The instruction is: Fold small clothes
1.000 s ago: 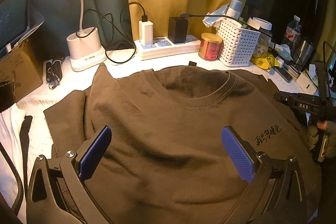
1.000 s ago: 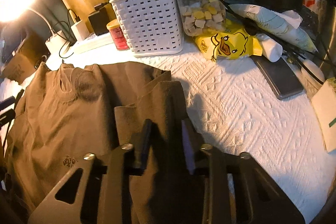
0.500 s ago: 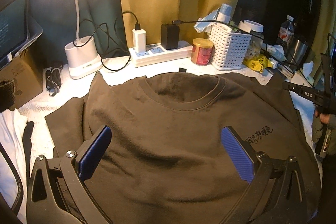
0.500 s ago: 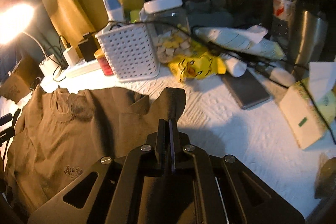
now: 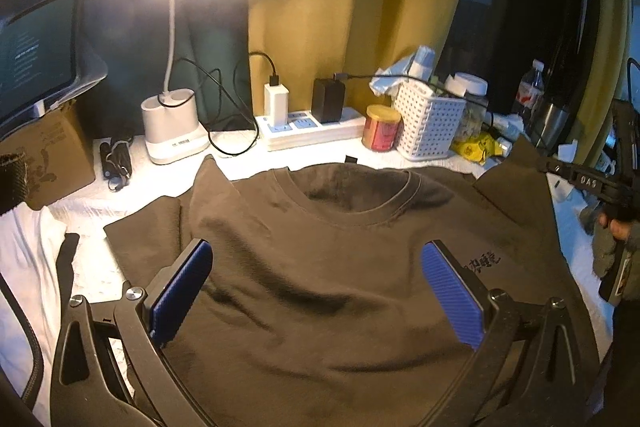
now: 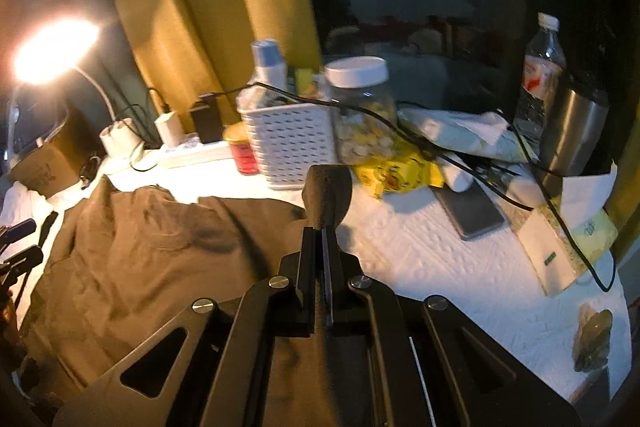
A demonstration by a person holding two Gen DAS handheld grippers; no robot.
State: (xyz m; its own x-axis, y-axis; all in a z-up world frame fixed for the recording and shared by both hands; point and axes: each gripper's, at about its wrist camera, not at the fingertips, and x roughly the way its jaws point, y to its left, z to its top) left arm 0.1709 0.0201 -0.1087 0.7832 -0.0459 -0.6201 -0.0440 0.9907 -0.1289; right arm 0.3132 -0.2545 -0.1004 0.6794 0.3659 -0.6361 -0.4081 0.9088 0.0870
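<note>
A dark brown sweatshirt lies front up on the white table cover, collar toward the back, with small black lettering on its chest. My left gripper is open wide above the shirt's body, touching nothing. My right gripper is shut on the shirt's right sleeve and holds it lifted off the table. In the left wrist view the right gripper shows at the right edge with the raised sleeve. The shirt's body shows in the right wrist view.
Along the back stand a lit desk lamp, a power strip, a red can, a white basket and a jar. A phone, bottle and steel cup lie right. A cardboard box is left.
My right gripper shut on the sleeve and has lifted it up off the table. The left gripper stayed open and rose and drew back a little over the shirt.
</note>
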